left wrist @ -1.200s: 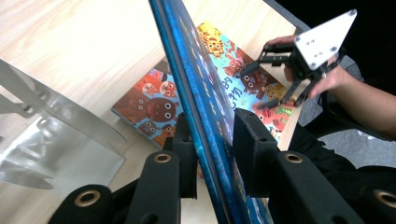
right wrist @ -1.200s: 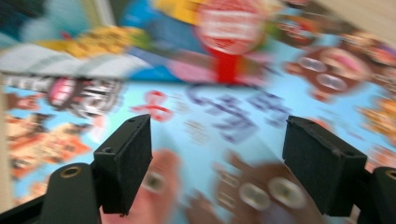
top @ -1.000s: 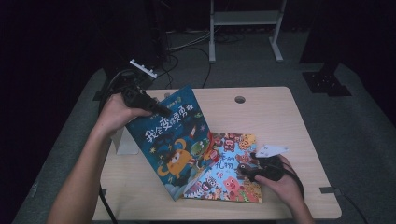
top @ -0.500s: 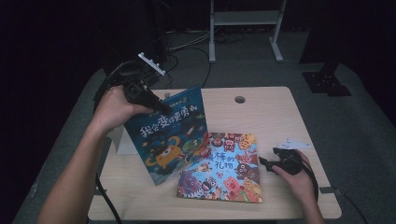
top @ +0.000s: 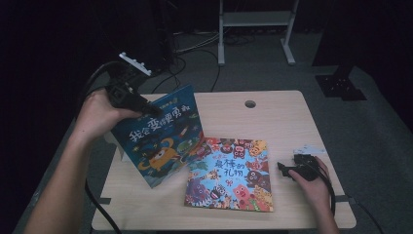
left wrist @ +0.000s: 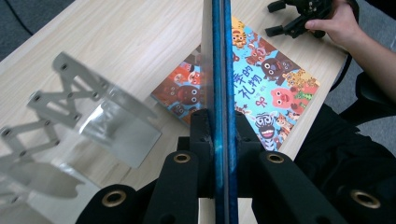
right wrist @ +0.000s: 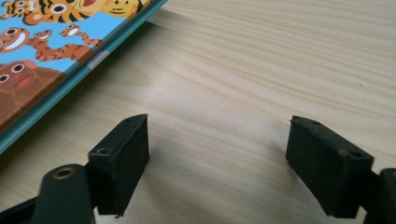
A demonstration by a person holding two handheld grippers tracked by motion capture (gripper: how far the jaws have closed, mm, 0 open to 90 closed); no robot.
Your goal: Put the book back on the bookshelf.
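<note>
A dark blue picture book (top: 158, 136) with an orange monster on its cover is lifted off the table at the left, tilted. My left gripper (top: 146, 108) is shut on its upper edge; in the left gripper view the book's edge (left wrist: 219, 70) runs straight up between the jaws of that gripper (left wrist: 218, 135). A second, light blue book with cartoon animals (top: 231, 173) (left wrist: 261, 84) lies flat on the table's middle. My right gripper (top: 284, 169) (right wrist: 217, 154) rests open on the bare wood just right of that book (right wrist: 56, 51), holding nothing.
The wooden table (top: 272, 117) has a round cable hole (top: 250, 104) at the back. A clear acrylic and metal stand (left wrist: 93, 121) sits at the table's left edge under the lifted book. A white shelf frame (top: 255, 29) stands on the floor behind.
My left gripper has raised the dark blue book up and to the left, off the animal book. My right gripper drew back to the right, off the animal book's edge, onto bare table.
</note>
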